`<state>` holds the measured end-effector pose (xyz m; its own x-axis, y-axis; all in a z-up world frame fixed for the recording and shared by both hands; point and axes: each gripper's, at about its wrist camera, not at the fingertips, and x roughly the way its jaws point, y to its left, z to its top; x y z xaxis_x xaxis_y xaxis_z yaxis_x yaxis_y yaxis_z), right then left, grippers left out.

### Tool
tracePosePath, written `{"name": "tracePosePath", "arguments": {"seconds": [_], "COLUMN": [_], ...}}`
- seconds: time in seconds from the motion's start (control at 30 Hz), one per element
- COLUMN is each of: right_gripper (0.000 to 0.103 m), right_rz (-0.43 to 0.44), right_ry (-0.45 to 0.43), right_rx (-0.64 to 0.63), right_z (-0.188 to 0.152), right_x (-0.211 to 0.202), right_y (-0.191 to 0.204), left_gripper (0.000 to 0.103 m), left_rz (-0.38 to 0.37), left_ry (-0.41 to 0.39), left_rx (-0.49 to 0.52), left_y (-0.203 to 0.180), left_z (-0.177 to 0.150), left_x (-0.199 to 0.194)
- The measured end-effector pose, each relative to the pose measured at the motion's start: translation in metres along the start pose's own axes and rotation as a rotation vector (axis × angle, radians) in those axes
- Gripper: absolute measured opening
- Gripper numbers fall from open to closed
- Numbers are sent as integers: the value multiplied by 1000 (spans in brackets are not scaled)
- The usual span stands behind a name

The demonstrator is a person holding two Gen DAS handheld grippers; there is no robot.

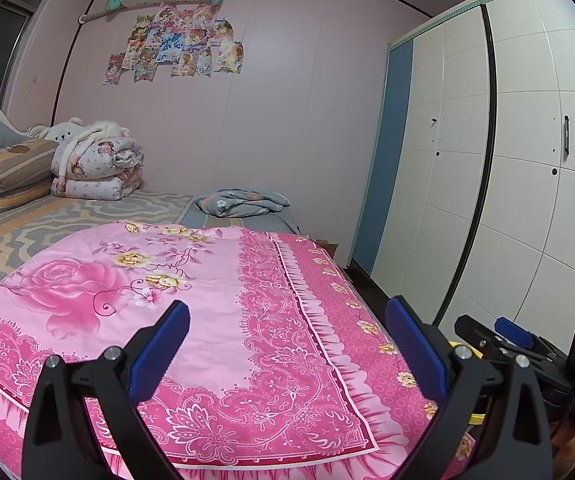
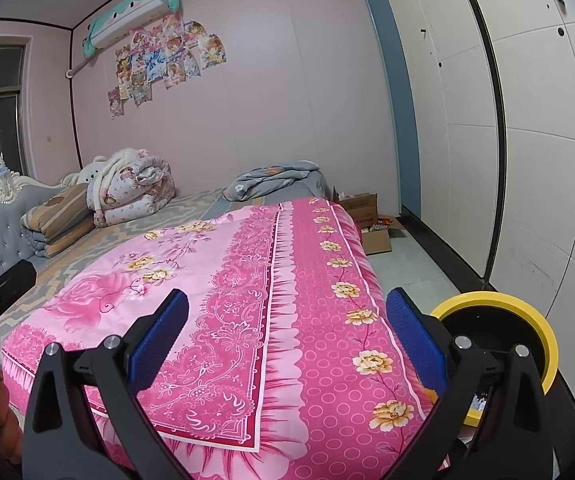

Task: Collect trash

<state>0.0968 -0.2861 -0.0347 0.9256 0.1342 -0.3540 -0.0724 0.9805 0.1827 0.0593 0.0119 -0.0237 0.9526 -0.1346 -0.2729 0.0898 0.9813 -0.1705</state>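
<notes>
My left gripper (image 1: 287, 312) hangs open over the near end of a pink floral quilt (image 1: 215, 280), with nothing between its blue pads. My right gripper (image 2: 287, 300) is also open and empty, above the same quilt (image 2: 247, 264) nearer its right edge. A round bin with a yellow rim (image 2: 487, 298) and a black inside stands low beside the bed, just behind my right finger (image 2: 415, 336). No loose trash shows on the quilt. The right gripper's black frame (image 1: 487, 344) appears at the right of the left wrist view.
Folded quilts (image 1: 99, 168) and a grey bundle (image 1: 243, 202) lie at the bed's far side by the pink wall. White wardrobe doors (image 2: 527, 160) line the right. Open cardboard boxes (image 2: 371, 220) with packets sit on the floor beyond the bed corner.
</notes>
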Motion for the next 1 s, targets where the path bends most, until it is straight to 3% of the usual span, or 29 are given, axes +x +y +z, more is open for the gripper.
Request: {"name": "tracePosePath", "arguments": {"seconds": [1.0], "right_gripper": [95], "right_rz": [-11], "right_ry": [34], "right_rx": [13], "right_z": [-6], "right_x": [11], "right_y": [-2], "left_gripper": [95], "left_rz": [-7], "left_ry": [8], "left_rx": [-5], "left_y": [1], "left_z": [-2], "left_x": [3]}}
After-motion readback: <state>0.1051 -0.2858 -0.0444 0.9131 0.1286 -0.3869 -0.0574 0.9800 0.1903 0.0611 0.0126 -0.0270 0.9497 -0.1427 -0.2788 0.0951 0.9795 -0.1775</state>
